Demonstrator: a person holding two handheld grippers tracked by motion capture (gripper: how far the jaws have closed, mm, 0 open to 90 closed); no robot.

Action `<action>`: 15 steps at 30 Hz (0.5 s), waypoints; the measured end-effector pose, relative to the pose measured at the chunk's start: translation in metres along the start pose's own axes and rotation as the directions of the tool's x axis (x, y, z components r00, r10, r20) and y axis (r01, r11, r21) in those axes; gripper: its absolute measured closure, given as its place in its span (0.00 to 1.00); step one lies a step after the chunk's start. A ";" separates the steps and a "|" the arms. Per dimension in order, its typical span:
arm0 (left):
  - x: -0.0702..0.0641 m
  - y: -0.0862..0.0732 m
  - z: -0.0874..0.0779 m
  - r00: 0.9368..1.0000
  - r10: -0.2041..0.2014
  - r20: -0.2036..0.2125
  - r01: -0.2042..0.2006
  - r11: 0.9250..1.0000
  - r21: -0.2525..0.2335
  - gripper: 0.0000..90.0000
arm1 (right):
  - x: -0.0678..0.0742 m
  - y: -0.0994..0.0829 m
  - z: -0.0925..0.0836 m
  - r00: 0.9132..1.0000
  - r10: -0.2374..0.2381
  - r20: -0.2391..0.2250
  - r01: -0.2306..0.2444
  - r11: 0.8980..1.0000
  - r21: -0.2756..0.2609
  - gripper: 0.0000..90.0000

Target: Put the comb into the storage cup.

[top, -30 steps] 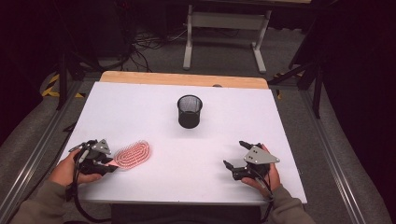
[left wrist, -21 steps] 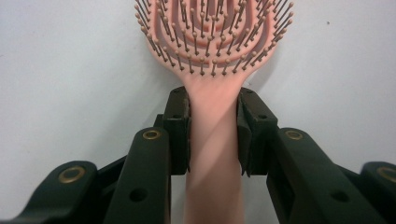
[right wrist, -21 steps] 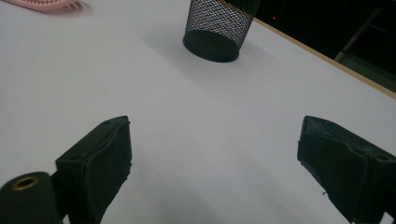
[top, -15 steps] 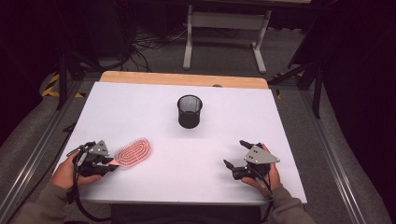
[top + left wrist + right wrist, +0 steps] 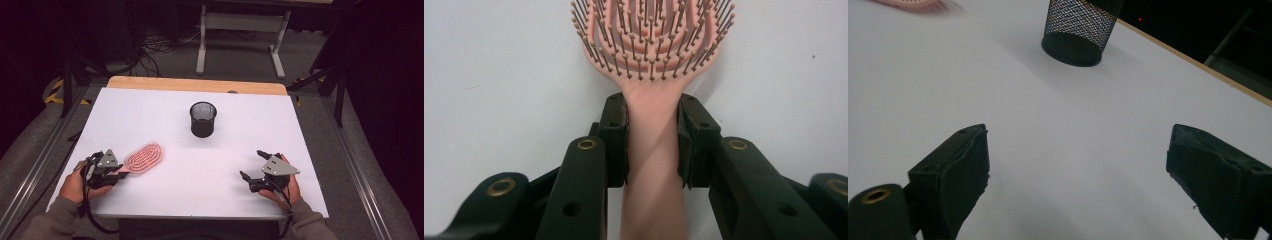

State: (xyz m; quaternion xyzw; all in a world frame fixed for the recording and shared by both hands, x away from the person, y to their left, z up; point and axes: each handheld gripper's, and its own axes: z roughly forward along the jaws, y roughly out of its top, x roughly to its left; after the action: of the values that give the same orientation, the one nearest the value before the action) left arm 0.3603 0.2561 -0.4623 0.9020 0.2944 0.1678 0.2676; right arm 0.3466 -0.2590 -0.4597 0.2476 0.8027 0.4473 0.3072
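Note:
A pink hairbrush lies on the white table at the front left, bristles up. My left gripper is shut on its handle. In the left gripper view both black pads press the sides of the handle just below the brush head, with the left gripper low over the table. A black mesh cup stands upright at the table's middle, toward the back. My right gripper rests at the front right, open with nothing between its jaws. The right gripper looks toward the cup and a blurred edge of the brush.
A wooden strip runs along the table's far edge. Metal rails flank the table on both sides. A white stand and loose cables sit on the floor beyond the table.
The brush head has turned a little, so its ribbed bristle side shows more plainly. Both hands have kept their places.

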 end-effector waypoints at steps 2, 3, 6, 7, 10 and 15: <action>0.000 0.000 0.000 1.000 0.006 -0.003 -0.006 1.000 -0.007 0.77 | 0.000 0.000 0.000 1.000 0.000 0.001 0.000 1.000 0.000 0.12; 0.000 0.000 0.000 1.000 0.006 -0.003 -0.006 1.000 -0.007 0.77 | 0.000 0.000 0.000 1.000 0.000 0.001 0.000 1.000 0.000 0.12; 0.000 0.000 -0.001 1.000 0.006 -0.025 -0.007 0.999 -0.034 0.77 | 0.000 0.000 0.000 1.000 0.004 0.003 -0.004 1.000 0.000 0.12; 0.000 0.000 -0.001 1.000 0.003 -0.026 -0.004 0.999 -0.044 0.77 | 0.000 0.000 0.000 1.000 0.004 0.004 -0.004 1.000 -0.001 0.12; 0.000 0.001 -0.002 0.999 -0.001 -0.040 -0.002 0.997 -0.079 0.77 | 0.000 0.000 0.000 1.000 0.002 0.007 -0.002 1.000 -0.003 0.12; 0.001 0.002 -0.003 0.997 -0.019 -0.074 0.009 0.990 -0.141 0.77 | 0.000 0.000 0.000 1.000 0.007 0.005 -0.007 1.000 -0.002 0.12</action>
State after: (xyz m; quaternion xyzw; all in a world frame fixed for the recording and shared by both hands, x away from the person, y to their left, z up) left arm 0.3605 0.2562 -0.4591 0.8718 0.2980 0.2202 0.3203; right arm 0.3466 -0.2592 -0.4596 0.2510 0.8005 0.4487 0.3079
